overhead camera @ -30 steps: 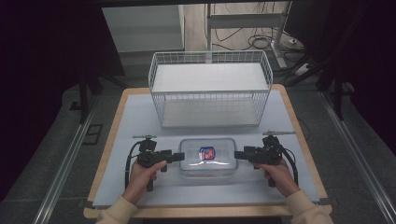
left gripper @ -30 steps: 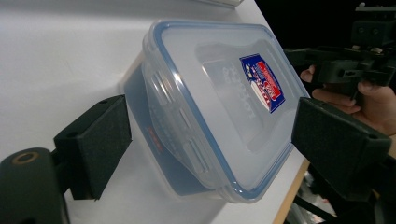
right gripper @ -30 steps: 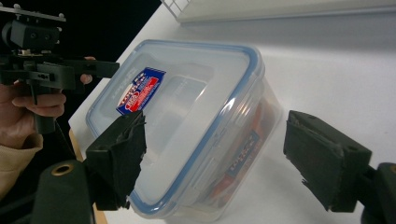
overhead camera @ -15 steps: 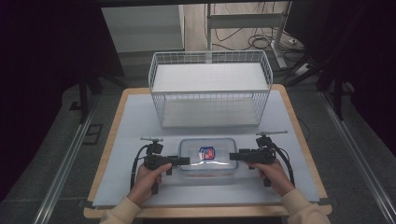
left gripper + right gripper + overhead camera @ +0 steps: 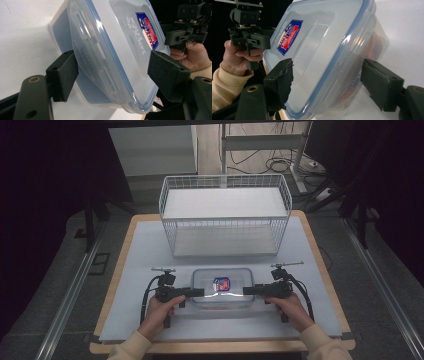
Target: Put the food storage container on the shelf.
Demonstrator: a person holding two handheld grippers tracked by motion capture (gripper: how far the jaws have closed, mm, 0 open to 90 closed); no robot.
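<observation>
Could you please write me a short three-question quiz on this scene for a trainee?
1. True or false: the box stands inside the wire basket.
2. Which part of the box does the left gripper straddle: A its lidded short end, B its sticker?
3. What colour is the seal around the lid?
Key: 1 false, it stands on the table in front of the basket; 2 A; 3 blue.
</observation>
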